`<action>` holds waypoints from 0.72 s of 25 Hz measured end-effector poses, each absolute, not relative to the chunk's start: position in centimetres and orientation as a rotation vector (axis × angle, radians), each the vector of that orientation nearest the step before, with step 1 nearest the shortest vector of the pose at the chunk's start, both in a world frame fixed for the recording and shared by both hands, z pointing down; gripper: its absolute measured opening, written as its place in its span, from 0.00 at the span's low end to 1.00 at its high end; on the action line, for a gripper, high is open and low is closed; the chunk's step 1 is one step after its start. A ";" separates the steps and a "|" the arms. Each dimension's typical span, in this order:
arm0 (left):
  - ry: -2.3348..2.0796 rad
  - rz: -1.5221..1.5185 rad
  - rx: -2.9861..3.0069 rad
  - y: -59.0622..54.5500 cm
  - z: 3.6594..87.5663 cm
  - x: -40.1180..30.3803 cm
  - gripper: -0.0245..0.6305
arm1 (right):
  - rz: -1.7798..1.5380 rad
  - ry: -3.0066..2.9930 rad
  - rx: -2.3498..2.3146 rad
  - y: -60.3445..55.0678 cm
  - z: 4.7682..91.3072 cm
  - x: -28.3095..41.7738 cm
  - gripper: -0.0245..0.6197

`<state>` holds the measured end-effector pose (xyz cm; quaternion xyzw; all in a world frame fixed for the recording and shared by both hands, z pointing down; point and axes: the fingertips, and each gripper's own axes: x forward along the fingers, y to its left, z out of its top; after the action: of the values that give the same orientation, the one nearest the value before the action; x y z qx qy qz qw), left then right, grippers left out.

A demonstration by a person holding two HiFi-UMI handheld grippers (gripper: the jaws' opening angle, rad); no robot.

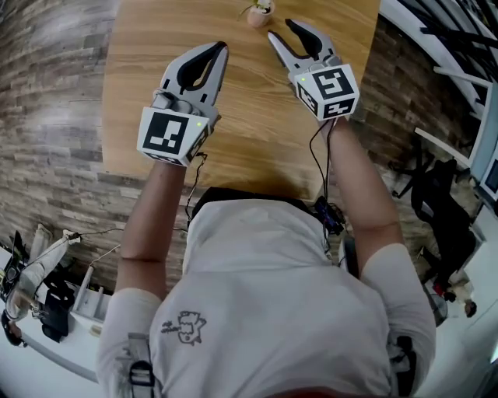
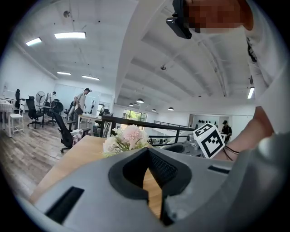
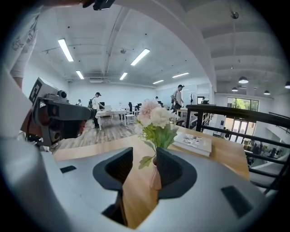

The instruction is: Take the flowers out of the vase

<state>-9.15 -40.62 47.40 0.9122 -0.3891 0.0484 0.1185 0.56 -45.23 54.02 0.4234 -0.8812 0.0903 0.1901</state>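
Note:
A small pink vase with pale pink and white flowers stands at the far edge of the wooden table. My right gripper is open, its tips just short of the vase, which shows through the gap between its jaws. My left gripper hovers over the table to the left and a little nearer, shut with nothing held. In the left gripper view the flowers rise just beyond the closed tips of the left gripper.
A flat book lies on the table beyond the vase. A dark railing runs behind the table's far side. Office chairs, desks and people stand far off. A wood-plank floor surrounds the table.

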 end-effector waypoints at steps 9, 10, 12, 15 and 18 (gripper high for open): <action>-1.142 0.176 2.653 -43.5 49.3 -9.5 0.04 | 0.284 -2.423 1.170 -49.8 57.5 -0.4 0.31; -1.141 0.180 2.650 -43.8 49.6 -9.6 0.04 | 0.284 -2.417 1.170 -50.4 57.7 -0.5 0.31; -1.140 0.188 2.648 -44.5 50.1 -9.6 0.04 | 0.287 -2.403 1.168 -51.5 58.4 -0.7 0.31; -1.140 0.195 2.655 -45.3 51.1 -9.4 0.04 | 0.292 -2.386 1.165 -52.8 59.3 -0.8 0.30; -1.143 0.212 2.648 -46.0 52.2 -9.1 0.04 | 0.296 -2.381 1.155 -53.5 59.9 -1.0 0.30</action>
<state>-9.12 -45.98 52.19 0.9085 -0.3921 0.0729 0.1248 -1.01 -53.51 59.86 0.4213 -0.8687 0.1080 0.2372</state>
